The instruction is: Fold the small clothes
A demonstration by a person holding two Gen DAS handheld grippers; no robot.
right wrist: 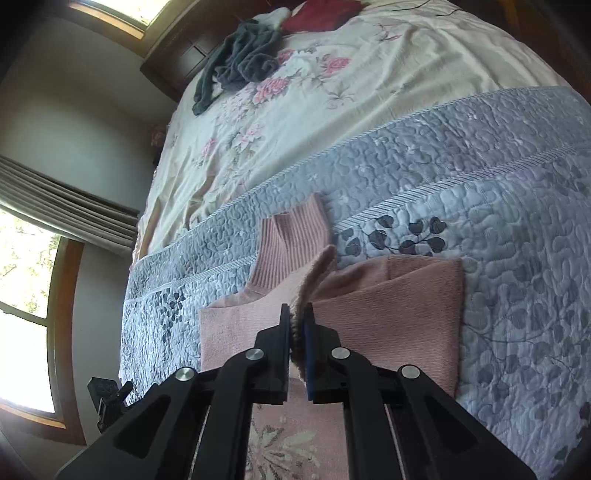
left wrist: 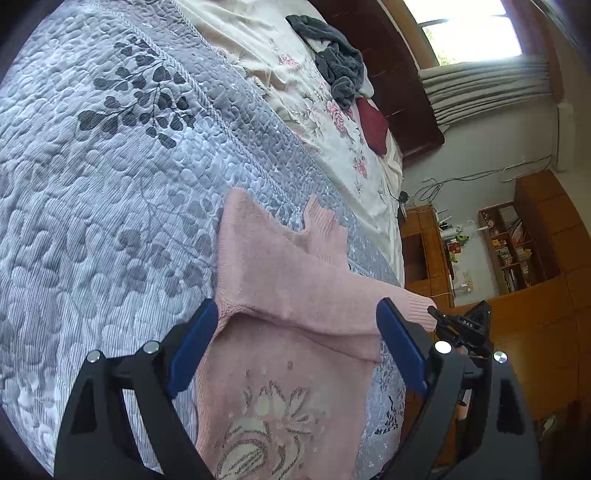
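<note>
Daylight enters through overexposed windows (left wrist: pixel 469 33) beyond the jaws; bedding ahead is evenly lit with soft shadows. Strong fisheye curvature and dark vignetting mark the edges.

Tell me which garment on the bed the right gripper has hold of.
The pink sweater on the grey quilt; the right gripper pinches its cuff. The dark grey and maroon garments lie untouched.

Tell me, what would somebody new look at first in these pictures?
First, the pink sweater spread on the grey quilt, right under both grippers. The right gripper is shut on its sleeve, while the left gripper hangs open over it. Farther up the bed, a dark grey heap of clothes lies on the flowered sheet.
</note>
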